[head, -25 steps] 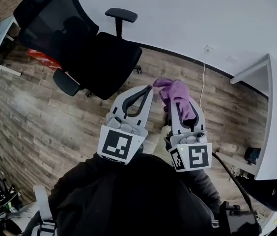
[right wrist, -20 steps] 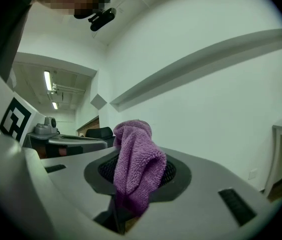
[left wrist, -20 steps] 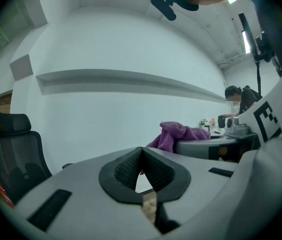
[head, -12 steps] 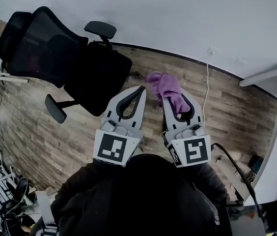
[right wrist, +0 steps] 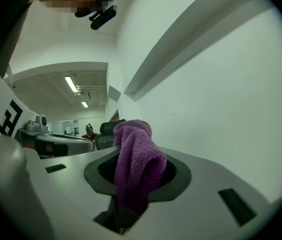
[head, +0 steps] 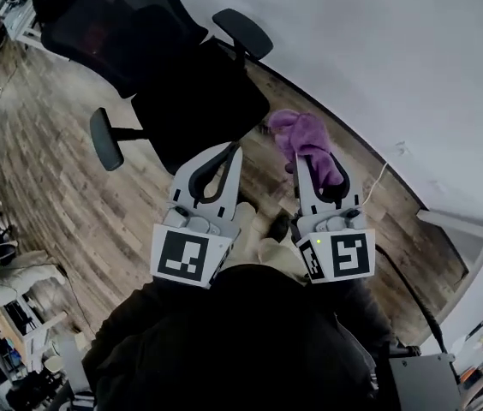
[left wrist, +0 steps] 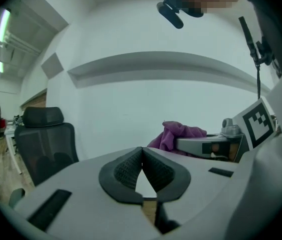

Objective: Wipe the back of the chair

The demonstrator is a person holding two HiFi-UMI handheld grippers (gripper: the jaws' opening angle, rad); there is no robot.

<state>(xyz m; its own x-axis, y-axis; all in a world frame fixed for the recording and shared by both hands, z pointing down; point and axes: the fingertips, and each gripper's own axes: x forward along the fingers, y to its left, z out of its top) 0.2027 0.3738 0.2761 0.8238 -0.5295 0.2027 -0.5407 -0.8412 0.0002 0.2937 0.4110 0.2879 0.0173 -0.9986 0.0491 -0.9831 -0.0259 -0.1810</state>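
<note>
Pinching one purple terry cloth (head: 301,135), my right gripper (head: 314,159) points it forward. My left gripper (head: 231,148) has its fingers pressed together; one black mesh office chair (head: 186,101) stands upright.

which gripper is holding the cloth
The right gripper, jaws shut on the purple cloth; the left gripper is shut too, but with nothing between its jaws.
</note>
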